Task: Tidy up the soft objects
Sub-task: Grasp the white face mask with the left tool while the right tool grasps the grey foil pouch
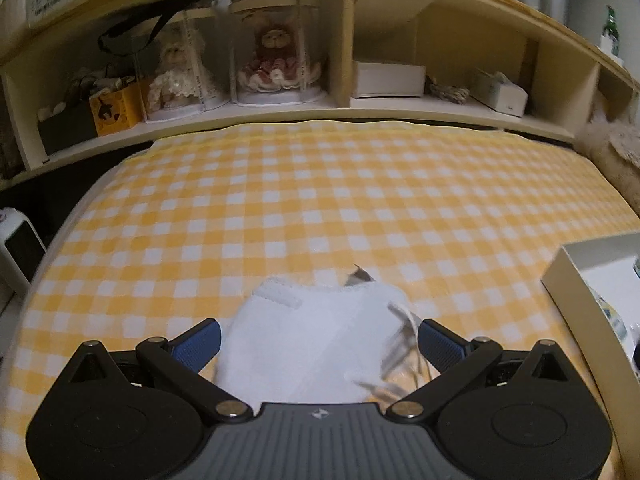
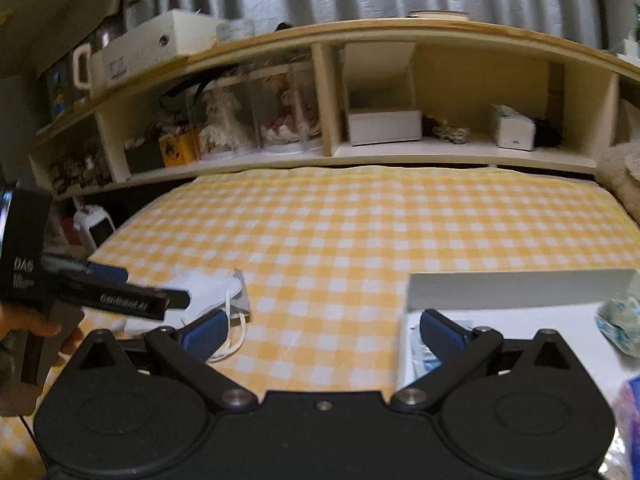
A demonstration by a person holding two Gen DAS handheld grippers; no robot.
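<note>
A white face mask (image 1: 312,344) with ear loops, in a clear wrapper, lies on the yellow-checked bed cover (image 1: 320,208). My left gripper (image 1: 320,340) is open, with one blue pad on each side of the mask and neither pressing it. In the right wrist view the mask (image 2: 208,288) sits at the left under the left gripper (image 2: 156,284), which a hand holds. My right gripper (image 2: 320,332) is open and holds nothing. It straddles the left wall of a white box (image 2: 520,288). A blue-and-white patterned soft item (image 2: 618,320) lies in that box.
A headboard shelf (image 1: 320,110) runs along the far edge, holding dolls in clear cases (image 1: 276,64), white boxes and a tissue box (image 1: 500,92). A white appliance (image 1: 16,248) stands left of the bed. Something beige and fluffy (image 1: 616,148) lies at the right. The white box (image 1: 592,264) sits at the right.
</note>
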